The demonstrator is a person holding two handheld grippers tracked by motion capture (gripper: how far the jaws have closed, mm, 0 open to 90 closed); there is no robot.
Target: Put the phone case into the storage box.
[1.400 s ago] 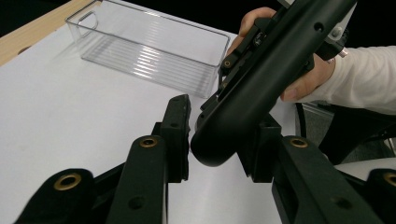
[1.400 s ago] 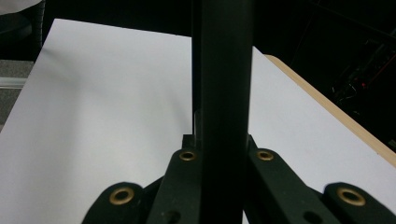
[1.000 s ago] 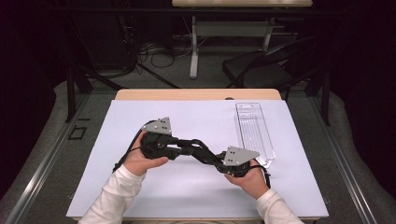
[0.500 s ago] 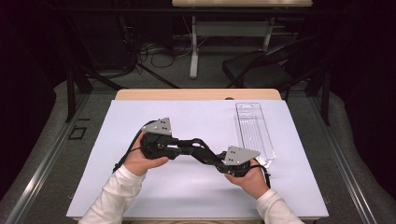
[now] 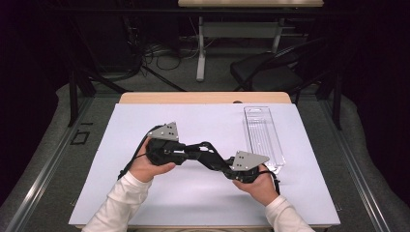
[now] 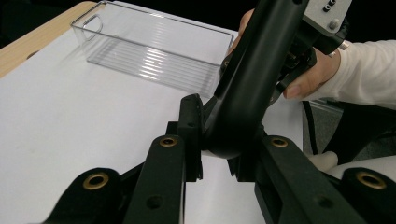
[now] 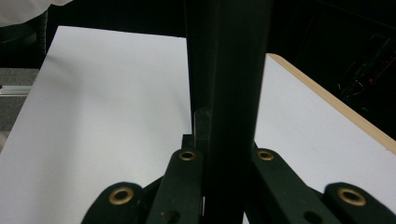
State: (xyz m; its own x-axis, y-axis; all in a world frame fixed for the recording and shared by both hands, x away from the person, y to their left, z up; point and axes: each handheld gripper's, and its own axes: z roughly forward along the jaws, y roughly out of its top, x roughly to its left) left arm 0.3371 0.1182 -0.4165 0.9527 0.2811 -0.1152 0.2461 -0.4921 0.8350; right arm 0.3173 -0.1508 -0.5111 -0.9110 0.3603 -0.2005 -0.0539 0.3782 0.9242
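left gripper (image 5: 205, 151): matt black plastic arms, brass-coloured rivets, dull grey metal top plate
right gripper (image 5: 202, 153): the same matt black, smooth rounded body
tray (image 5: 263, 136), beside the right gripper: clear glossy plastic, ribbed floor
table (image 5: 203, 98): pale wood edge; under both grippers, smooth matt white sheet (image 5: 203, 193)

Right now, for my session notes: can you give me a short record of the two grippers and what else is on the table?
left gripper: jaws have just been closing, clamped on the right gripper's black curved arm
right gripper: shut on the left gripper's black straight bar
hands: one holds each gripper, just above the white mat
clear tray: empty, on the mat, beyond the right gripper
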